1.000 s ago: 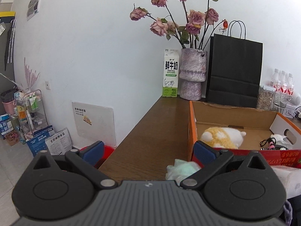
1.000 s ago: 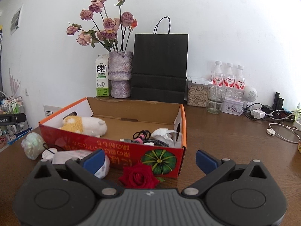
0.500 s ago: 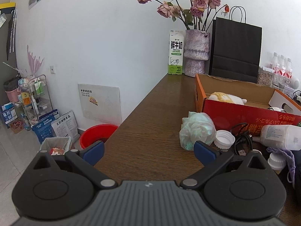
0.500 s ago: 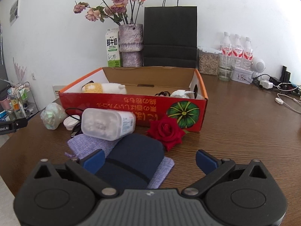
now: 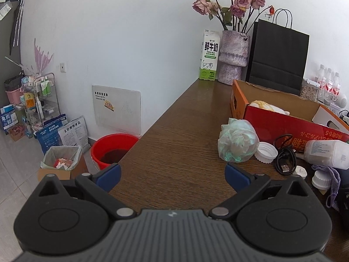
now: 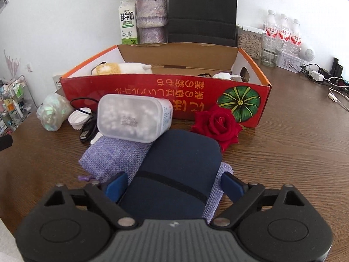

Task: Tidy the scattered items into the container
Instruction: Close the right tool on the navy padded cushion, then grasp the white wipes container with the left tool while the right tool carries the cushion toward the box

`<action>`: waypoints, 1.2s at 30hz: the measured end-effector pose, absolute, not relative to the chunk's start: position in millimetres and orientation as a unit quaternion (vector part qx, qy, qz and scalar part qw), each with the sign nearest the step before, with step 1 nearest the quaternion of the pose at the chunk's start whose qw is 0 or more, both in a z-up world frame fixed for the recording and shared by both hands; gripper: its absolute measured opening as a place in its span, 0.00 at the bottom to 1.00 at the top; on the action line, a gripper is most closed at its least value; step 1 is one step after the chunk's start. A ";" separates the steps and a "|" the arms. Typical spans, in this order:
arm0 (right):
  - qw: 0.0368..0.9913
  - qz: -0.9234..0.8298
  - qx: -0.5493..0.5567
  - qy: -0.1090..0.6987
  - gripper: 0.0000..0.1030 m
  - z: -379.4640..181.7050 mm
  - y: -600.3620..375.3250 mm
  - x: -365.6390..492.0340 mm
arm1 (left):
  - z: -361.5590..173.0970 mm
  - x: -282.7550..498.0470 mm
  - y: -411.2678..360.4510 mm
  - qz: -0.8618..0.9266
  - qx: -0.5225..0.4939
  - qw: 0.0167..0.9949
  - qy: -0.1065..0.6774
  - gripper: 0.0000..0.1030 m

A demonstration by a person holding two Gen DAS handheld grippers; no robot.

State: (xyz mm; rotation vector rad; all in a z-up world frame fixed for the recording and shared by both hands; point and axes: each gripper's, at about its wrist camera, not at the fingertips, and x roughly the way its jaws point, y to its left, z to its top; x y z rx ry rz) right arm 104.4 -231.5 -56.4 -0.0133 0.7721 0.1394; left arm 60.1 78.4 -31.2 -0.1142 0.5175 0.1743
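Note:
The red-and-orange cardboard box point(image 6: 165, 91) stands on the wooden table and holds a plush toy point(image 6: 122, 68) and a few small things. In front of it lie a dark blue pouch point(image 6: 178, 166) on a purple fabric bag point(image 6: 113, 152), a frosted plastic tub point(image 6: 133, 118), a red rose point(image 6: 218, 124), a black cable point(image 6: 87, 128), a white lid point(image 6: 78, 120) and a greenish plastic bundle point(image 6: 54, 113). My right gripper point(image 6: 173, 185) is open, its fingers either side of the blue pouch's near end. My left gripper point(image 5: 172, 174) is open and empty above bare table, left of the bundle point(image 5: 236, 140).
A milk carton point(image 6: 128, 23), a vase point(image 6: 150, 19), a black paper bag point(image 6: 202, 11), water bottles point(image 6: 281, 32) and chargers point(image 6: 316, 76) stand behind and right of the box. The table's left edge drops to a red bucket point(image 5: 113, 148) and a bin point(image 5: 62, 157).
Both grippers pulled back and down from the box. The right one now straddles the blue pouch. The left one sits lower and left of the bundle.

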 end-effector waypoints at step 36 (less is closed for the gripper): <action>0.950 0.047 0.018 0.307 0.66 -17.3 -311.4 85.6 | 6.2 79.6 -15.9 -0.016 -0.009 0.971 0.238 1.00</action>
